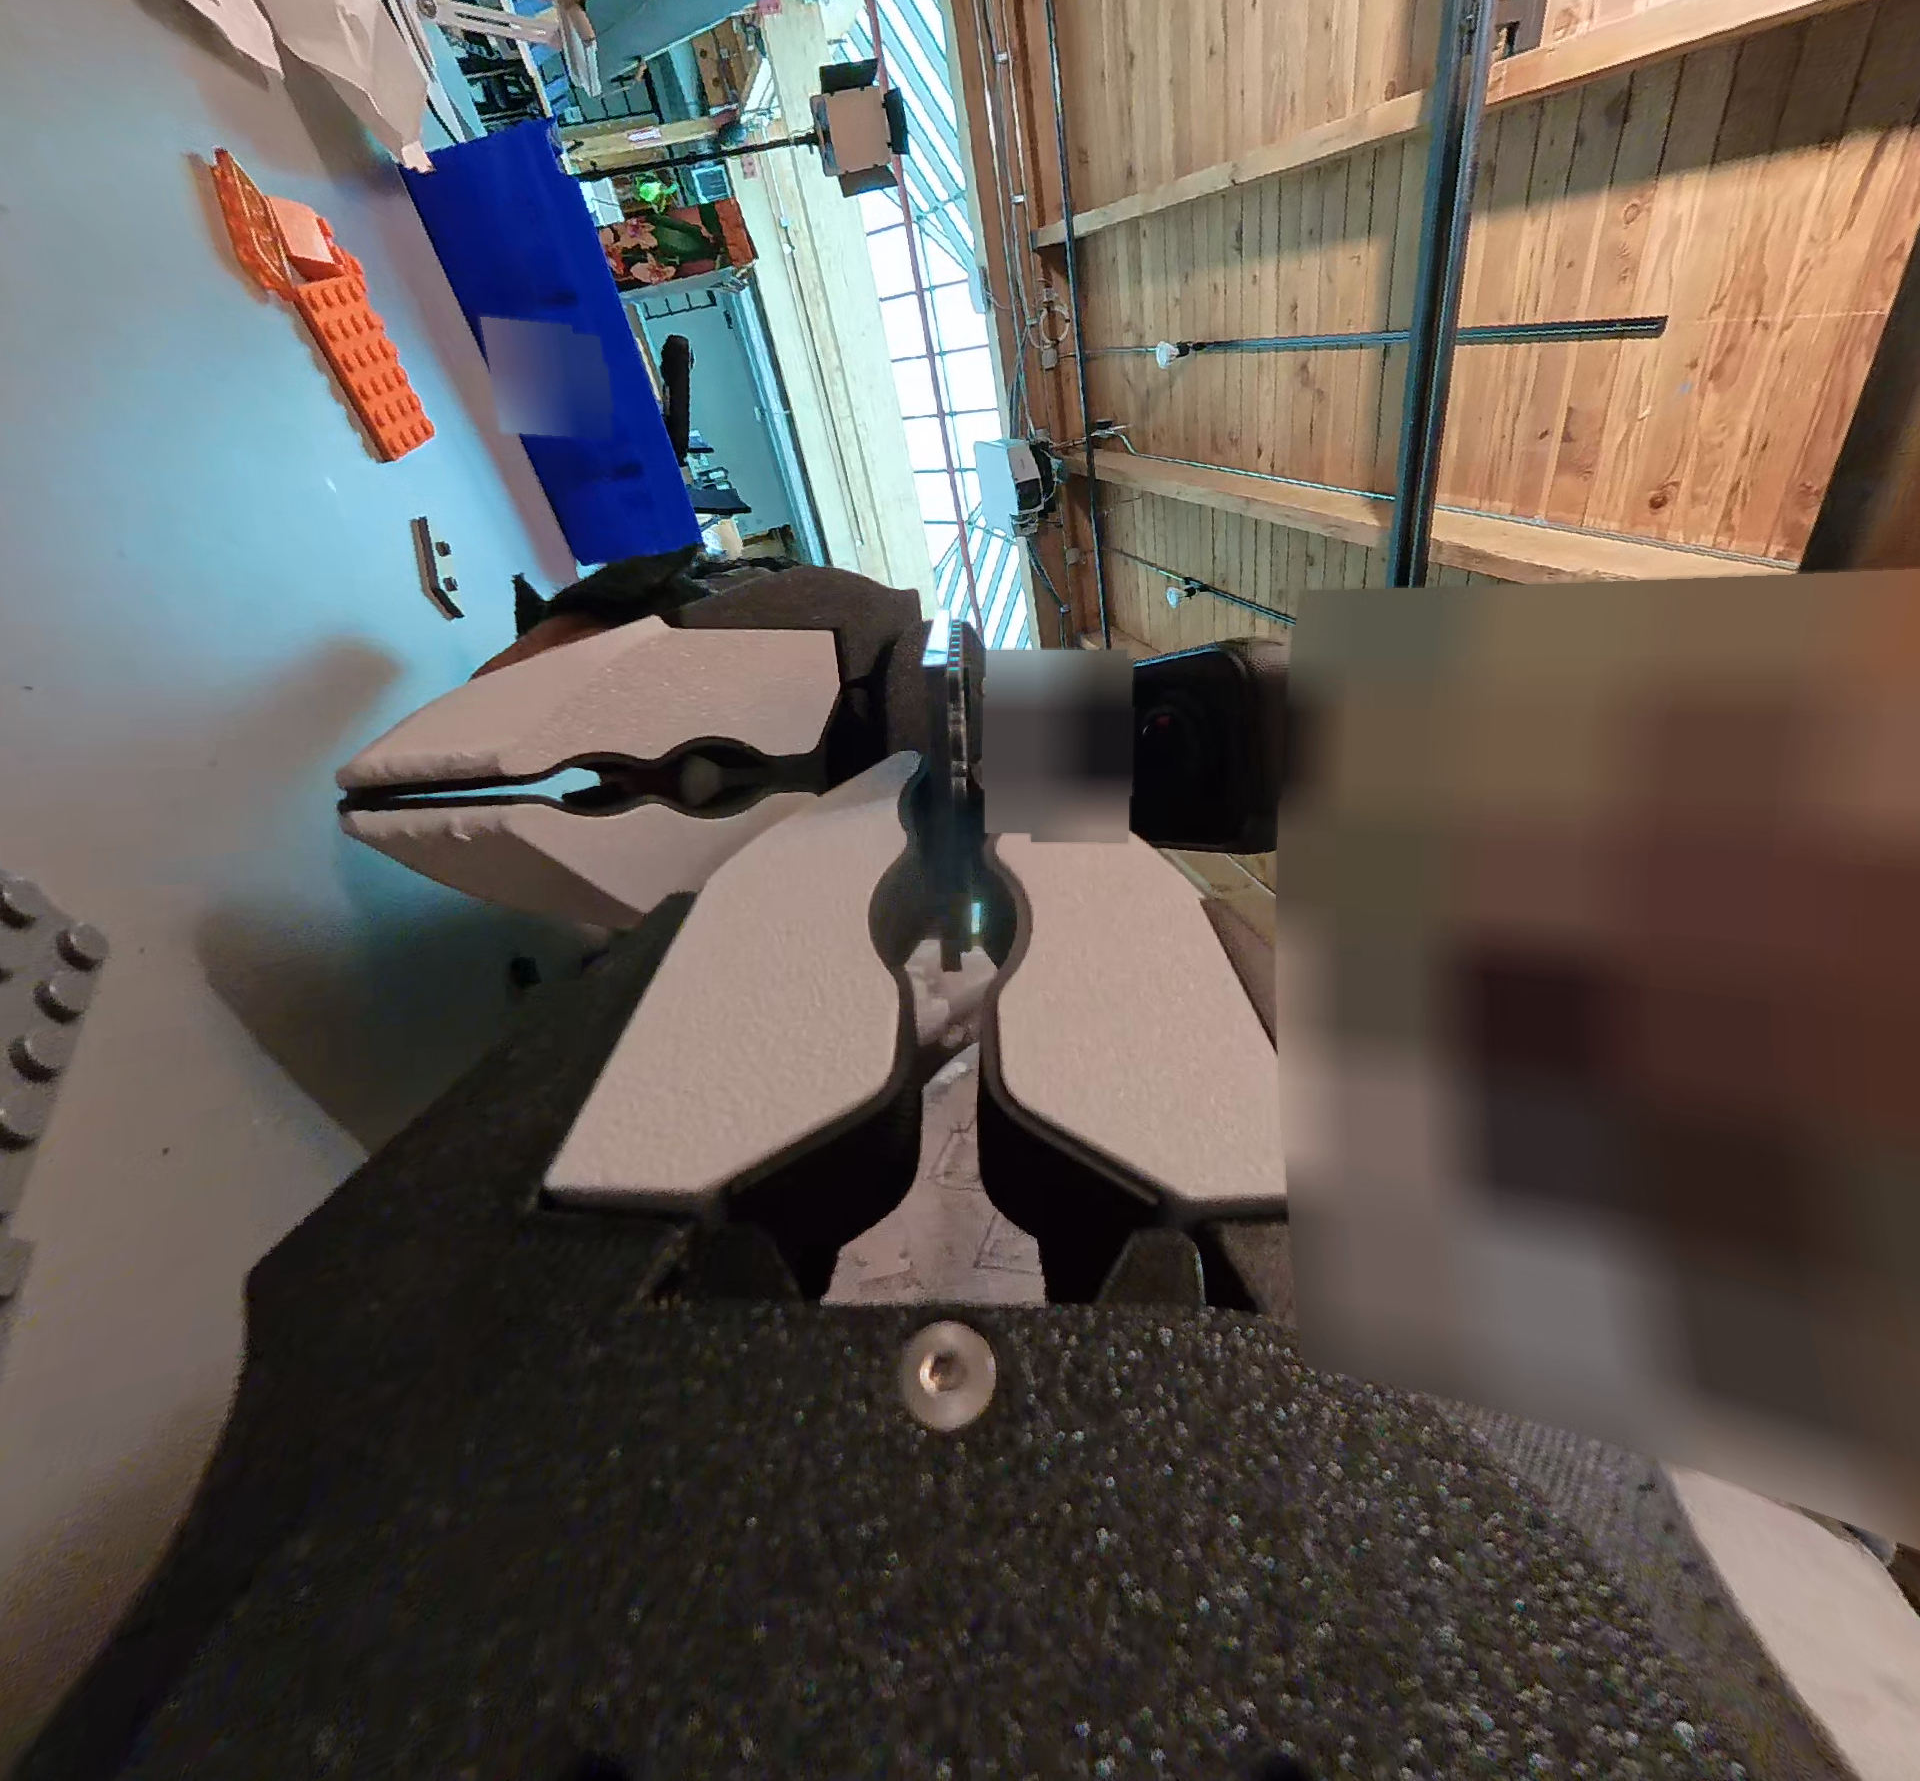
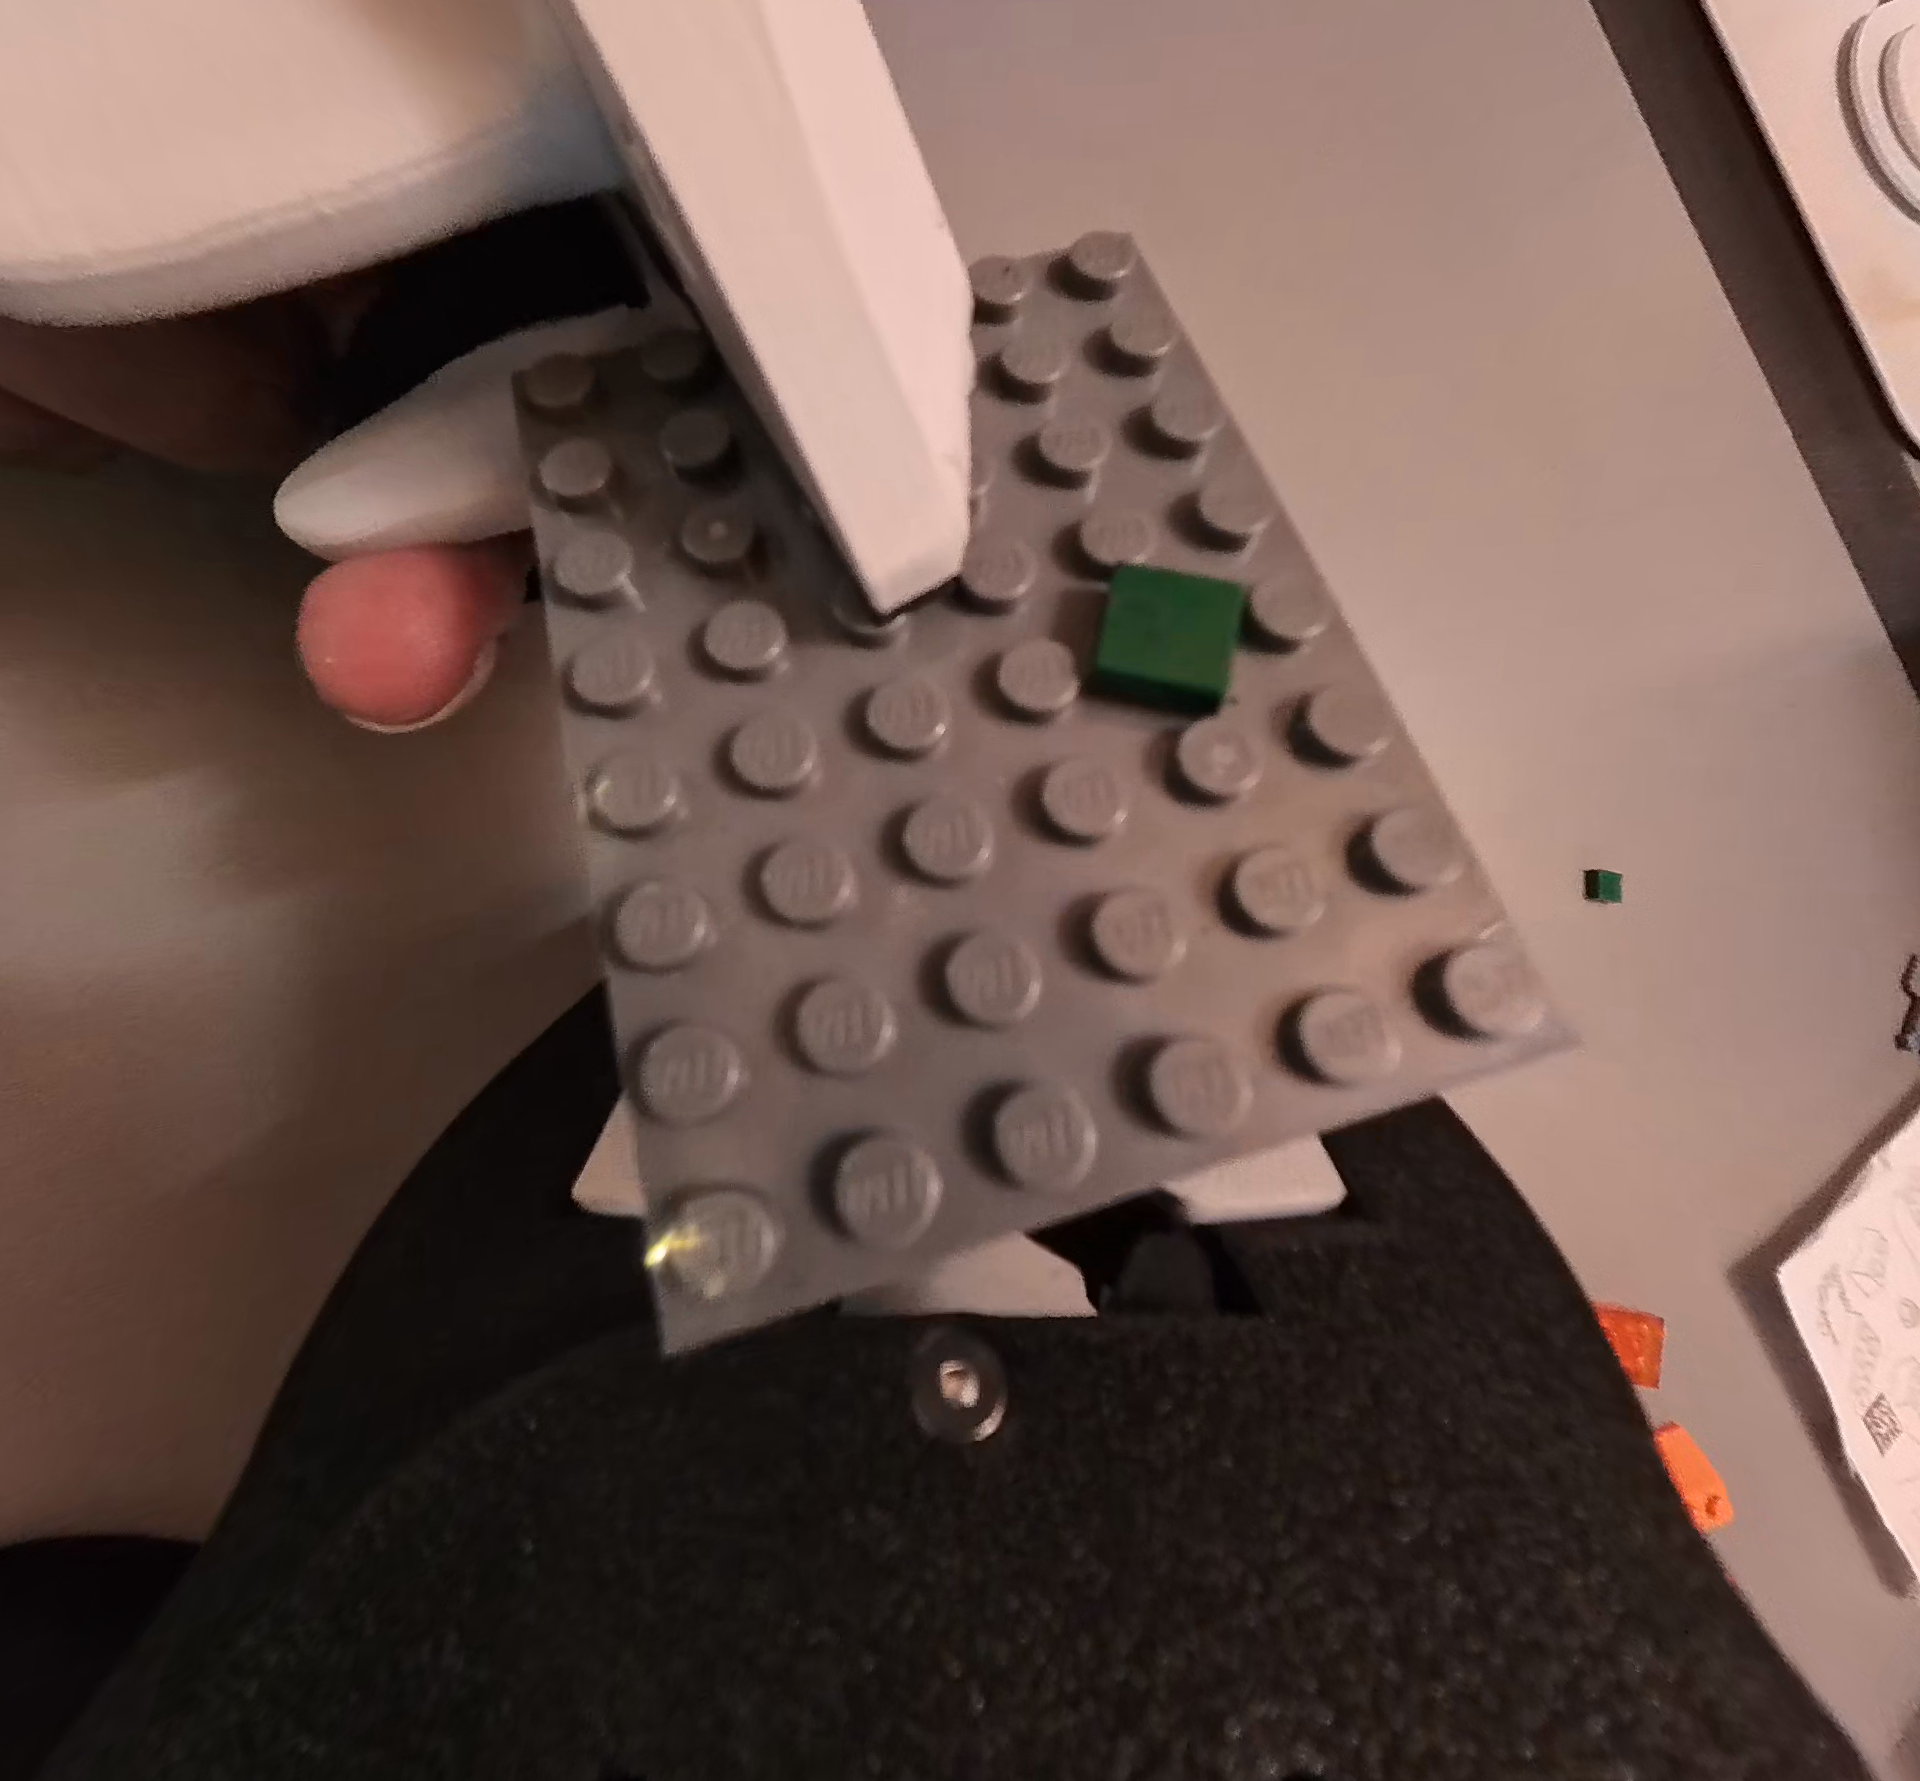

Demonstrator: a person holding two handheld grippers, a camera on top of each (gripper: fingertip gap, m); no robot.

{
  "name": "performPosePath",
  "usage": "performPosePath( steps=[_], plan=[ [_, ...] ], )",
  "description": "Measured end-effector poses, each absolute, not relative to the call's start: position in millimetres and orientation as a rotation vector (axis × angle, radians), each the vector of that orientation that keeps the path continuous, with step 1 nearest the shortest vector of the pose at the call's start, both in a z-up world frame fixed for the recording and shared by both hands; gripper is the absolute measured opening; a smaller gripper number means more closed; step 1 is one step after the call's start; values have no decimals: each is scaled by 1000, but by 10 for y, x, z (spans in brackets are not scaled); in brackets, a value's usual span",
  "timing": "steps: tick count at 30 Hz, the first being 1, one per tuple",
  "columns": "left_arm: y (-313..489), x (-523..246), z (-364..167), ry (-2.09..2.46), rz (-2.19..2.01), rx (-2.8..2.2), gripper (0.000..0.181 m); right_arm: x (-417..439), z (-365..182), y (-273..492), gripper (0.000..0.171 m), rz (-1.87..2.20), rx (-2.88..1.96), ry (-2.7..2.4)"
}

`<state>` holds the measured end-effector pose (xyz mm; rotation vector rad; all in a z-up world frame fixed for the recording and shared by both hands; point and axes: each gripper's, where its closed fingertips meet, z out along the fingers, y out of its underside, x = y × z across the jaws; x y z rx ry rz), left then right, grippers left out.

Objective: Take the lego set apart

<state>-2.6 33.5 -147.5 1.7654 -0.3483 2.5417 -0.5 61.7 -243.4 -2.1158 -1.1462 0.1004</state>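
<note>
Pebbled black housing fills the bottom of the left wrist view, and above it the left gripper (image 1: pixel 951 864) is clamped on a grey studded plate (image 1: pixel 951 723), seen edge-on and standing upright in the middle of the frame. Just behind it, left of centre, the right gripper (image 1: pixel 348 796) points toward the left edge with its white tips pressed together; whether anything sits between them cannot be told. The pale table (image 1: pixel 156 588) runs up the left side. On it lie an orange lego assembly (image 1: pixel 343 318) at upper left, a small brown piece (image 1: pixel 436 568) below it, and a blue bin (image 1: pixel 551 339) beside them. A second grey plate (image 1: pixel 42 1004) pokes in at the left edge.

The right wrist view shows the held plate face-on, filling the centre and hiding most of that gripper's own fingers. A white finger (image 2: pixel 831 277) of the left gripper comes down from the upper left and presses on the studs. A person's fingertip (image 2: pixel 395 640) touches the plate's left edge. A dark green tile (image 2: pixel 1169 635) sits on the plate right of the finger. A tiny green piece (image 2: pixel 1603 885) lies on the table at right, with orange pieces (image 2: pixel 1694 1492) and a printed booklet (image 2: pixel 1860 1316) at lower right.
</note>
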Motion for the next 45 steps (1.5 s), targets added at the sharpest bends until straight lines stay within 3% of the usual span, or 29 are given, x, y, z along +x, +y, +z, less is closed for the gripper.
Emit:
performPosePath(
  steps=[1,14,23,34,45],
  plan=[
    [344,-23,-1497,-357,2534,1794,5,-4,-2434,614,0,99,-2115,-1149],
    [570,-48,-1759,-537,2417,2310,5,-7,-2427,536,0,96,-2112,-1200],
    [735,-150,-1757,-401,2460,2266,5,-298,-1977,143,1,391,-1997,-1312],
    [584,-82,-1806,-493,2431,2202,5,-212,-1439,471,10,183,-1852,-1342],
    [459,-26,-1800,-643,2402,2231,5,-171,-1561,734,14,120,-1856,-1319]
  ],
)
